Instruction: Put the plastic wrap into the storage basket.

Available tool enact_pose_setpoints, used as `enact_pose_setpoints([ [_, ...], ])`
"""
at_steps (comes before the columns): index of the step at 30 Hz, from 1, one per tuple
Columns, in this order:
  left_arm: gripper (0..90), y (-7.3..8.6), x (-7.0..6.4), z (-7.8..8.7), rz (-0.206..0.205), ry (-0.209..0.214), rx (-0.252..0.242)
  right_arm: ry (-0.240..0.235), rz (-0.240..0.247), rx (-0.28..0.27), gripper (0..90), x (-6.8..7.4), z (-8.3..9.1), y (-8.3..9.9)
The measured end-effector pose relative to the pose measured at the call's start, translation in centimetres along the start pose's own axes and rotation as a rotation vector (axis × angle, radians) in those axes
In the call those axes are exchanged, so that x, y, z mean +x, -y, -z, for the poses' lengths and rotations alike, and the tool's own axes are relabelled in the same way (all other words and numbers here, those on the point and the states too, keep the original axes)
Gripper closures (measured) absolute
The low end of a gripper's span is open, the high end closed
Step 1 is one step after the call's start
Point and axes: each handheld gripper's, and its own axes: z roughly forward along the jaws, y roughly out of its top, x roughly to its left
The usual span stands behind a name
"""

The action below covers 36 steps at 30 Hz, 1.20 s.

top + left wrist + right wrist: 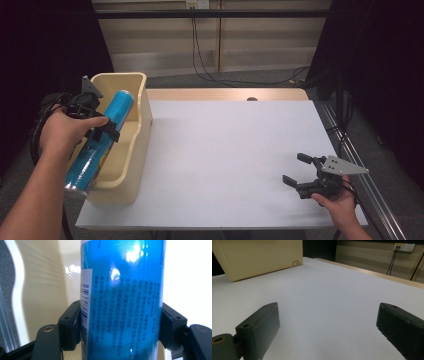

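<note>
A tall blue can (102, 137) with small printed text and a barcode hangs tilted over the cream plastic bin (131, 150) at the table's left edge. My left gripper (104, 129) is shut on the can's middle; in the left gripper view the can (122, 300) is clamped between both black jaws, with the bin's inner wall (42, 290) behind it. My right gripper (295, 170) rests low near the table's front right, open, with nothing between its jaws. In the right gripper view, bare white tabletop lies beyond that open gripper (328, 327) and the bin (259, 257) stands far off.
The white table surface (225, 150) stretches between the bin and the right gripper. A wooden strip (225, 94) runs along the far edge. Black cables (205, 60) hang down the wall behind. A metal rail (350, 150) borders the table's right side.
</note>
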Motion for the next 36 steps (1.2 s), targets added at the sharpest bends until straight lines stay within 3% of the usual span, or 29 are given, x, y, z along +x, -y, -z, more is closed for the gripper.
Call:
enact_pose_setpoints([
  [8,31.1,-0.2,-0.2,-1.3,0.002,-0.003,0.016,0.000,0.005,0.009,4.5,0.0,0.0,0.0],
  [9,30.3,-0.3,-0.2,-1.0,0.005,0.007,-0.016,0.000,0.004,0.009,4.5,0.0,0.0,0.1],
  [11,32.9,-0.6,-0.2,1.1,0.024,0.079,-0.121,0.002,0.005,0.011,4.5,0.0,0.0,0.1],
  [13,30.9,-0.9,-0.6,2.4,0.001,0.067,-0.132,0.000,0.003,0.012,4.5,0.0,-0.1,0.1],
  [15,28.8,-1.1,-1.2,3.2,-0.002,0.079,-0.154,-0.001,0.005,0.010,4.5,0.0,-0.1,0.1],
  [16,28.6,-1.2,-1.5,3.3,-0.022,0.084,-0.157,0.000,0.004,0.010,4.5,0.1,-0.1,0.1],
  [23,25.8,-1.8,-4.2,2.3,-0.069,0.176,-0.230,-0.003,0.004,0.004,4.5,0.2,0.1,0.1],
  [28,25.0,-2.1,-6.1,2.1,-0.109,0.219,-0.274,-0.002,0.007,0.007,4.4,0.1,0.1,0.1],
  [36,24.1,-2.3,-9.4,0.9,-0.190,0.273,-0.264,-0.002,0.009,0.009,4.4,0.2,0.1,0.1],
])
